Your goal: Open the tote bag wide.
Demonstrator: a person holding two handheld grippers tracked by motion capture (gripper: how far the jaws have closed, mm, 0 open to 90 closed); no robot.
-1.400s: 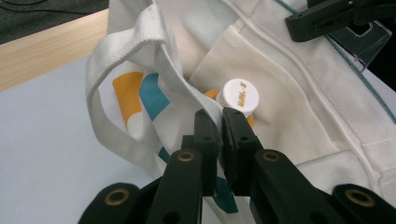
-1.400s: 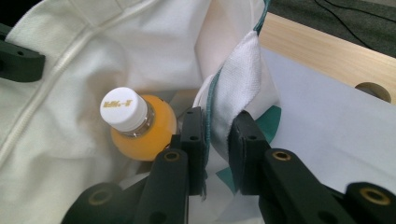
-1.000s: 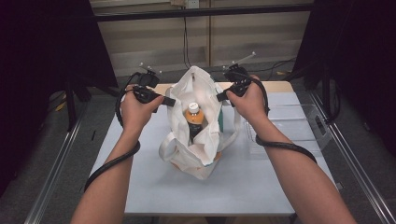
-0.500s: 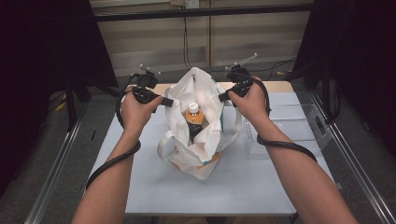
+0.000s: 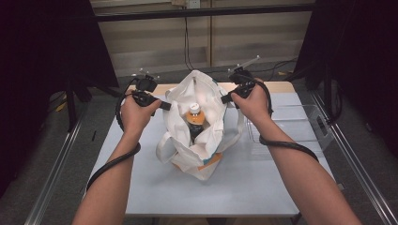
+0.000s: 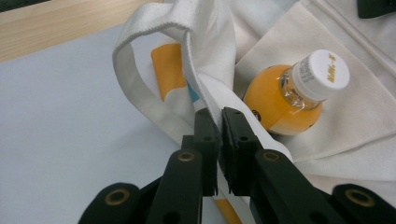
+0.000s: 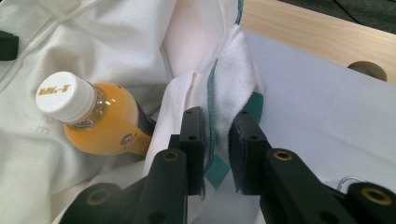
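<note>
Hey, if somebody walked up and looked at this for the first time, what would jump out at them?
A white tote bag stands mid-table, its mouth held open from both sides. The left gripper is clamped on one edge, and the right gripper has its jaws on the opposite edge, the fabric bunched between them. Inside stands an orange drink bottle with a white cap, upright in the opening.

Two bare forearms rise from the bottom edge toward 12 o'clock, spread apart. The left hand (image 5: 135, 114) holds the left gripper (image 6: 220, 122) pointing toward 3 o'clock, jaws pinched nearly together. The right hand (image 5: 252, 101) holds the right gripper (image 7: 215, 122) pointing toward 9 o'clock, jaws clamped with a narrow gap.
</note>
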